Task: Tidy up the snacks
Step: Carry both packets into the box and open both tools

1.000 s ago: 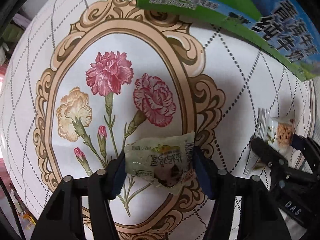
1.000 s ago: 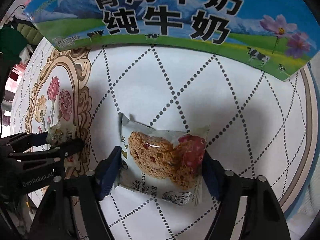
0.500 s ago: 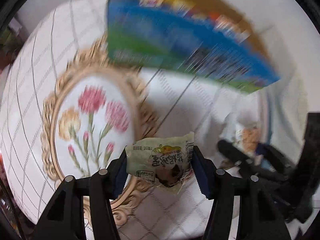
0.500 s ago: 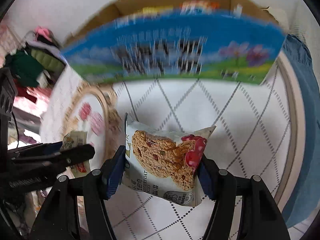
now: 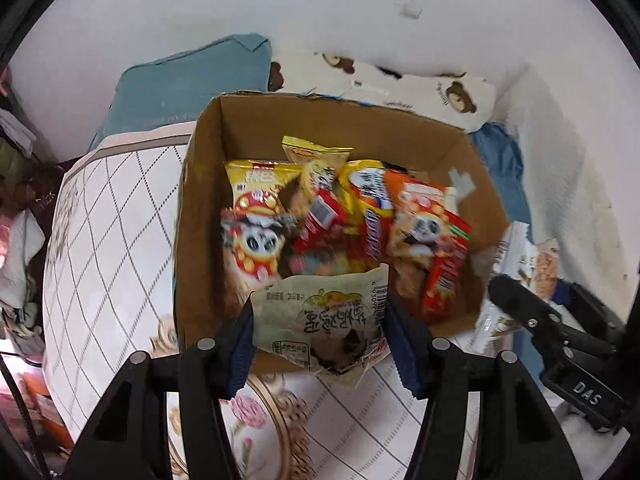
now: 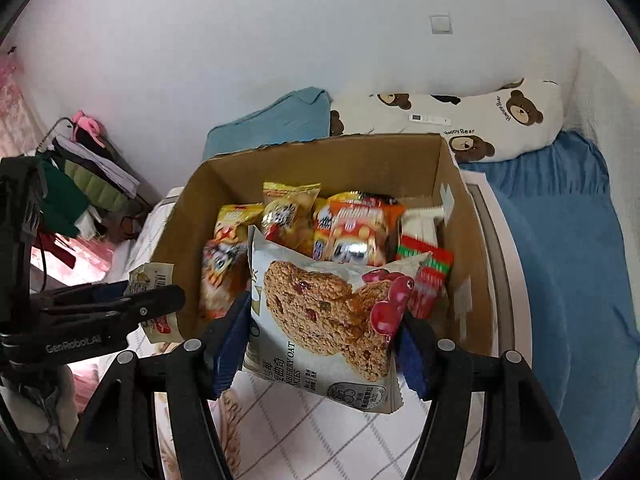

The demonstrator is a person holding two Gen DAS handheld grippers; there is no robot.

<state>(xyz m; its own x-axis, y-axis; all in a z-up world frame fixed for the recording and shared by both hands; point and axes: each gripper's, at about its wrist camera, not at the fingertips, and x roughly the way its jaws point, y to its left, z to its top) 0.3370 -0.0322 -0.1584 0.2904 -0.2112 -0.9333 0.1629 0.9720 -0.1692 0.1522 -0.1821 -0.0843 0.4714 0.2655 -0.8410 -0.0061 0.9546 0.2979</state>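
Observation:
My left gripper [image 5: 320,334] is shut on a pale green snack packet [image 5: 320,320], held in the air in front of the near wall of a cardboard box [image 5: 200,184]. The box holds several bright snack bags [image 5: 340,216]. My right gripper [image 6: 320,346] is shut on a cranberry oat cookie packet [image 6: 324,312], raised over the near edge of the same cardboard box [image 6: 320,160]. The right gripper [image 5: 532,292] also shows at the right of the left wrist view, and the left gripper [image 6: 156,300] at the left of the right wrist view.
The box stands on a white table with a diamond pattern [image 5: 108,216] and a gold flower frame [image 5: 272,432]. Behind it lie a teal cushion [image 6: 272,124], a bear-print pillow [image 6: 480,116] and a blue blanket [image 6: 560,248]. Clothes [image 6: 80,176] pile up at the left, against a white wall.
Both grippers have risen from just above the tabletop, each still gripping its packet. The views now look down into the open box instead of at its printed side.

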